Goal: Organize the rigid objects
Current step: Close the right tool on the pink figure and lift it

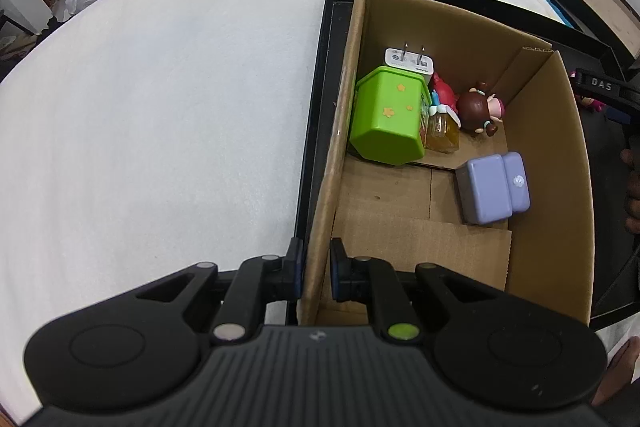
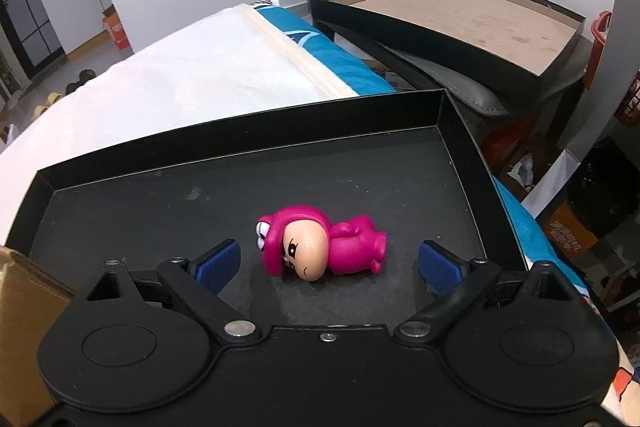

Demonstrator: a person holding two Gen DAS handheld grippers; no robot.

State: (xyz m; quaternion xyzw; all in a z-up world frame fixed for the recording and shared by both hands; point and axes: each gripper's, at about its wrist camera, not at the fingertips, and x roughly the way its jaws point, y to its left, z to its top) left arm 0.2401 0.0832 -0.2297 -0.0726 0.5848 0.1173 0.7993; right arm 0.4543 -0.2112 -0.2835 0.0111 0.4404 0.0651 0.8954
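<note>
Right wrist: one pink figurine (image 2: 320, 247); one black tray (image 2: 248, 131)

2 wrist views, steeply down, black tray (image 2: 240, 143) shared

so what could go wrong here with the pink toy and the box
The pink figure lies on its side with a rounded, glossy head between the open right gripper pads; a grip across the head could squirt it out. The left gripper pinches only the thin cardboard box wall, so the box may tilt and shift the purple case.
</note>
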